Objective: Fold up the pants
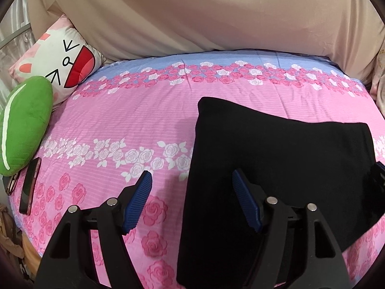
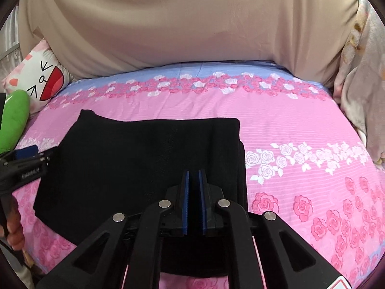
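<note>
The black pants (image 1: 276, 163) lie folded into a compact rectangle on the pink rose-print bed cover (image 1: 125, 120). My left gripper (image 1: 192, 180) is open, its blue-padded fingers wide apart over the pants' left edge, holding nothing. In the right wrist view the pants (image 2: 144, 159) lie flat at centre left. My right gripper (image 2: 193, 175) hovers over their near right part, its blue pads nearly together with a thin gap and nothing visibly between them. The left gripper also shows at the left edge of that view (image 2: 26, 154).
A cat-face cushion (image 1: 57, 62) and a green plush (image 1: 24, 122) sit at the bed's far left. A phone (image 1: 30, 185) lies near the left edge. A beige drape (image 1: 192, 16) hangs behind the bed. A pale floral blanket (image 2: 361, 72) is bunched at the right.
</note>
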`<state>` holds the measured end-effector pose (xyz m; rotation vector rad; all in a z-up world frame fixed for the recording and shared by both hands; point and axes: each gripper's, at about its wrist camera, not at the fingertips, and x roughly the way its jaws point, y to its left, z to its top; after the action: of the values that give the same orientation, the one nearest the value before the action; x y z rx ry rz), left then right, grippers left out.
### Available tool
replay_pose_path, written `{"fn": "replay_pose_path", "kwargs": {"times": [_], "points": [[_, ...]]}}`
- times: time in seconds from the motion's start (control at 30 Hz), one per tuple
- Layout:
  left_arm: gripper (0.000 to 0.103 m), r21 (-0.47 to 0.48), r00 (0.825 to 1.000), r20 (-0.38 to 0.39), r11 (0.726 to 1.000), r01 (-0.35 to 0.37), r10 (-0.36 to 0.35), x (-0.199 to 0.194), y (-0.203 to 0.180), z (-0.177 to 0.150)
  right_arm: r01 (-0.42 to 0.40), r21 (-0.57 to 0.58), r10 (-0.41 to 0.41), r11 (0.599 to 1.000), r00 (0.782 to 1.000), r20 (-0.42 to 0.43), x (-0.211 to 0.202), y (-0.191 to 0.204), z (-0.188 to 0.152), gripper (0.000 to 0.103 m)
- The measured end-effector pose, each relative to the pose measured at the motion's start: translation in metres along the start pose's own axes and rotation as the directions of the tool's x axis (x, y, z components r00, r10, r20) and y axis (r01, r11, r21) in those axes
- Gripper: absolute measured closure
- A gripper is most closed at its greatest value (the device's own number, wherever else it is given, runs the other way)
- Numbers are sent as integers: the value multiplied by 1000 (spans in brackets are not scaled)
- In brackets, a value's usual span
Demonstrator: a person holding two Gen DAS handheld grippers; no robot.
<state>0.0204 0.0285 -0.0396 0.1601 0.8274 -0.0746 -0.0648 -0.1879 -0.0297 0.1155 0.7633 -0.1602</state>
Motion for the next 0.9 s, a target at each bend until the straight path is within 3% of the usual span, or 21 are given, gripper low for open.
{"fn": "replay_pose_path", "kwargs": {"times": [0.2,0.53,0.9], "points": [[36,11,1000,-7,1000,-10,10,-9,-4,-11,40,40,-40,998,999,-14,-4,-2,-5,87],[36,26,999,-21,999,-29,29,-14,-8,-23,68,32,-67,997,998,-13,-12,-1,-10,86],[36,31,999,-24,999,-38,38,-14,-8,-26,114,20,-115,993,993,34,-21,3,-11,78]]}}
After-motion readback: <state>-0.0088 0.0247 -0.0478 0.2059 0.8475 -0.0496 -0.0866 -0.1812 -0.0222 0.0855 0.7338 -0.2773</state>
